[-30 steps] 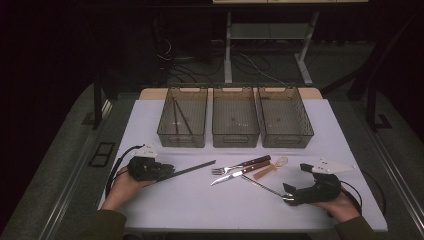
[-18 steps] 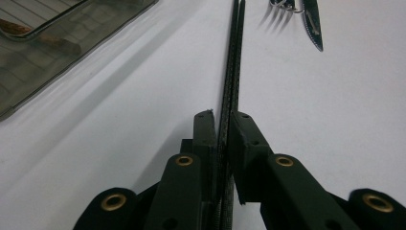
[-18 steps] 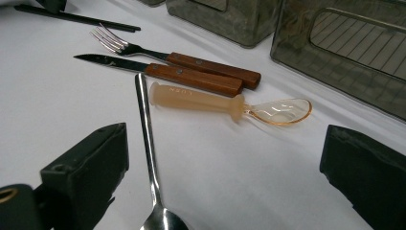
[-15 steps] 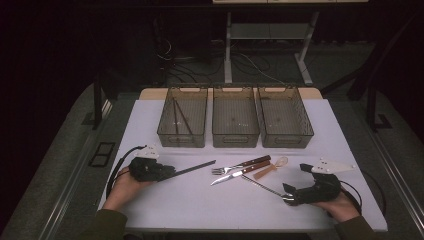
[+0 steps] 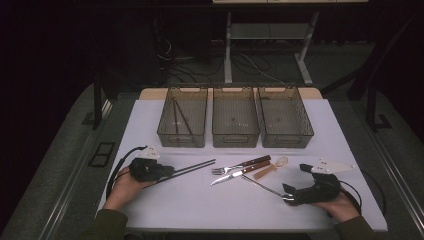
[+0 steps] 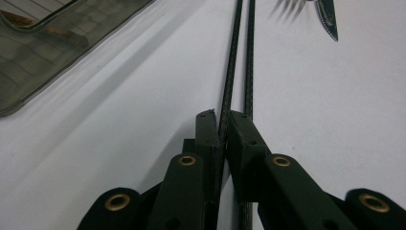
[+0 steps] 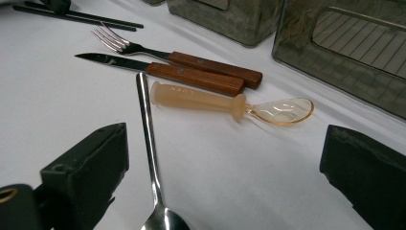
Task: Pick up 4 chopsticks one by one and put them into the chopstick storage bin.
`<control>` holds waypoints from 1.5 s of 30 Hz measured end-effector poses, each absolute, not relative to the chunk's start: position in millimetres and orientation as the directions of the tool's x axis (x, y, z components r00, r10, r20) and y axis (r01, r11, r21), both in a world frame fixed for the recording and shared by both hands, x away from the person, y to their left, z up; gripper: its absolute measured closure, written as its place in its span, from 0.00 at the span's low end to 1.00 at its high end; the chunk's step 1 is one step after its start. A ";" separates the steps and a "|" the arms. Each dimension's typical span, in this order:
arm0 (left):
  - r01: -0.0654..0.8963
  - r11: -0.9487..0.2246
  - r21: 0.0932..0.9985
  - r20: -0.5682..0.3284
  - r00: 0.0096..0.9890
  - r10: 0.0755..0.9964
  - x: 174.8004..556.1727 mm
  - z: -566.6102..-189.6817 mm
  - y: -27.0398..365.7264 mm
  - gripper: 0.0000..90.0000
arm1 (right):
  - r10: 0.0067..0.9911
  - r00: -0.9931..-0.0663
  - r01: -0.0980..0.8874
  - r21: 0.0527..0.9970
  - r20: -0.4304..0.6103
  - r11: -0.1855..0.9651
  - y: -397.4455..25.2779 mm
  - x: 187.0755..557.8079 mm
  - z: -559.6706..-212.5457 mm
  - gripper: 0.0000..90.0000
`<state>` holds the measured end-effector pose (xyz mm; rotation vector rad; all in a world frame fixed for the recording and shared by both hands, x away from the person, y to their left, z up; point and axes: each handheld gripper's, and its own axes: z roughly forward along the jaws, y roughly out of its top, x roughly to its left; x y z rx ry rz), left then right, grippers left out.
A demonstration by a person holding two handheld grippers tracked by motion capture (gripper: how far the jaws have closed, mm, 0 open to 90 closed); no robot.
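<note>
- Desk (image 5: 165, 210): white top, carrying three bins at the far side and loose cutlery in the near middle.
- Bins: left bin (image 5: 183, 119) already holds a pair of dark sticks lying lengthwise; middle bin (image 5: 235, 120) and right bin (image 5: 285, 120) appear to hold nothing of size. Judgement: sorting is at an early stage, with one pair stowed and the rest outstanding.
- Left tool (image 5: 167, 172): resting low on the desk at the near left, jaws together and clamped on one stick of the chopsticks (image 6: 232, 72). In the left gripper view the second stick (image 6: 249, 72) lies just beside the gripped one, outside the jaws. The pair runs from the tool toward the fork, flat on the desk; not yet lifted as far as can be told.
- Right tool (image 5: 286, 198): near right, jaws wide apart, holding nothing. In the right gripper view the steel spoon (image 7: 149, 143) lies between the jaws, bowl nearest the camera, handle pointing away toward the knife.
- Remaining items on the desk, all untouched: fork (image 7: 177, 53), knife (image 7: 165, 71), and amber spoon (image 7: 230, 103), lying side by side between the tools.
- Judgement: chopsticks are the item in hand and likely belong with those in the left bin; four further pieces are left.
</note>
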<state>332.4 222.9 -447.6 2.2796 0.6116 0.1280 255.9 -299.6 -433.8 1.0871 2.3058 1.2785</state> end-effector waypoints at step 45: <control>0.396 -0.580 0.712 -0.099 0.875 0.475 329.5 -434.1 221.0 0.95 | 0.722 -0.684 0.467 0.824 0.107 0.320 -296.2 254.4 -432.2 0.03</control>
